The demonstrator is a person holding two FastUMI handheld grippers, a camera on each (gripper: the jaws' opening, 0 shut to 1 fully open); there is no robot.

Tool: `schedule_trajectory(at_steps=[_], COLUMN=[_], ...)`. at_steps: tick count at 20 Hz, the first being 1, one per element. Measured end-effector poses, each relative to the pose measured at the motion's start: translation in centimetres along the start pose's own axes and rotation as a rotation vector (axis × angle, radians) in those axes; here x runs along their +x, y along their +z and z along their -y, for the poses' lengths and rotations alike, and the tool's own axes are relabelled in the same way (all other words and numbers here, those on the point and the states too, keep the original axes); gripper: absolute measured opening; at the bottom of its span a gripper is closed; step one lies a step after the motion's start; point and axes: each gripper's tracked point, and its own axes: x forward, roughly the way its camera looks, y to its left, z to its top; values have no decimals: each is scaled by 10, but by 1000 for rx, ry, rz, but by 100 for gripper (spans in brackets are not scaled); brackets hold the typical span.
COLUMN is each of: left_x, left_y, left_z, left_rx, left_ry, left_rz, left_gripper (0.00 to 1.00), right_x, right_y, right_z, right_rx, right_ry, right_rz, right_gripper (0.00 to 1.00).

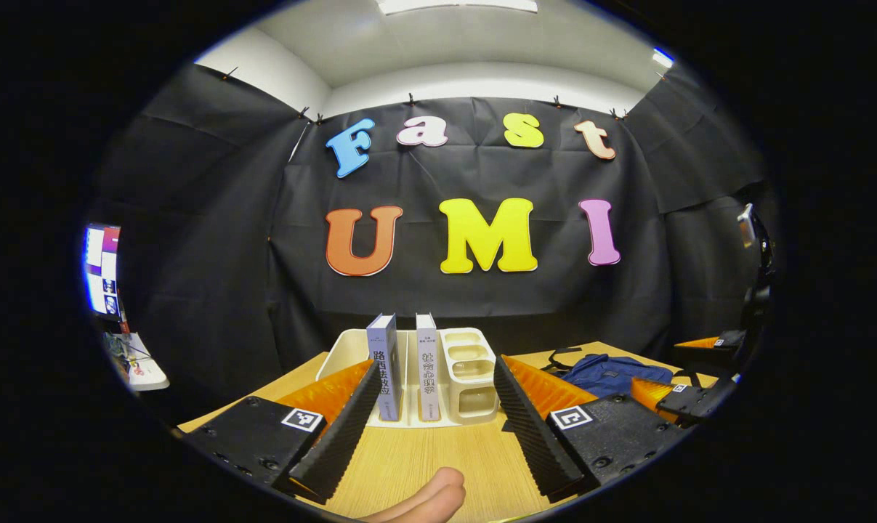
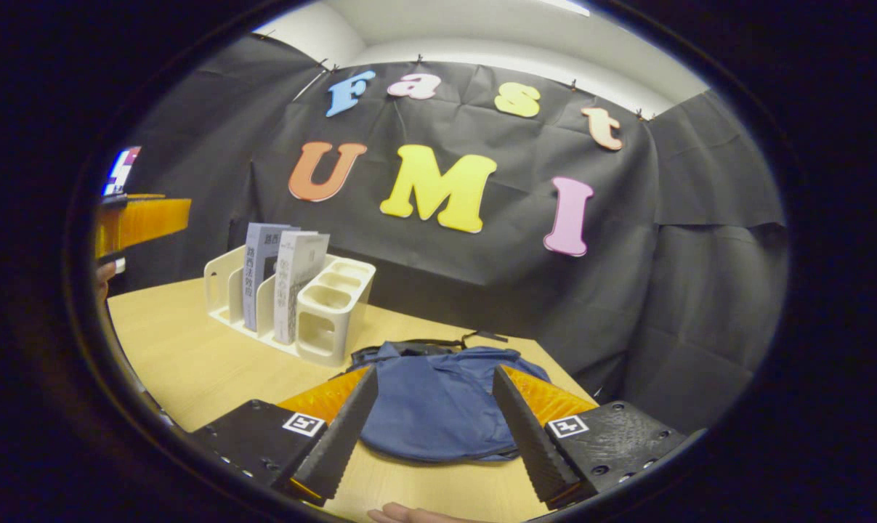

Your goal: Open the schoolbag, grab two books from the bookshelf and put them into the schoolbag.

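Observation:
A white bookshelf (image 1: 351,347) stands on the wooden table with two upright books in its slots: a blue-grey book (image 1: 384,365) and a pale book (image 1: 427,367). My left gripper (image 1: 434,383) is open, fingers spread on either side of the shelf, a little short of it. The blue schoolbag (image 2: 438,401) lies flat on the table, and my right gripper (image 2: 433,392) hovers open just before it. In the right gripper view the shelf (image 2: 224,280) holds the blue-grey book (image 2: 258,274) and the pale book (image 2: 298,280). The schoolbag (image 1: 612,373) lies right of the shelf.
The shelf's right end has small open compartments (image 1: 469,370). The wooden table (image 1: 431,454) ends near the black cloth behind. A monitor (image 1: 102,269) glows at far left. The other gripper (image 1: 700,396) shows at the right edge, beside the bag.

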Motion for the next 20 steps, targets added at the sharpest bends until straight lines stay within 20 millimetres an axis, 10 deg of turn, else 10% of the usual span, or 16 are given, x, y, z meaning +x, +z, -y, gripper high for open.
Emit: schedule_trajectory(at_steps=[9,20], left_x=[32,46], left_y=[-34,-59], left_z=[-7,-21], left_rx=[-17,-29], left_ry=[-11,25], left_rz=[-62,-129], left_gripper=[98,98], right_x=[44,95], right_y=[-68,-97], right_z=[-53,-92], right_rx=[-53,-228], right_ry=[64,18], right_rz=[-200,-330], right_gripper=[99,94])
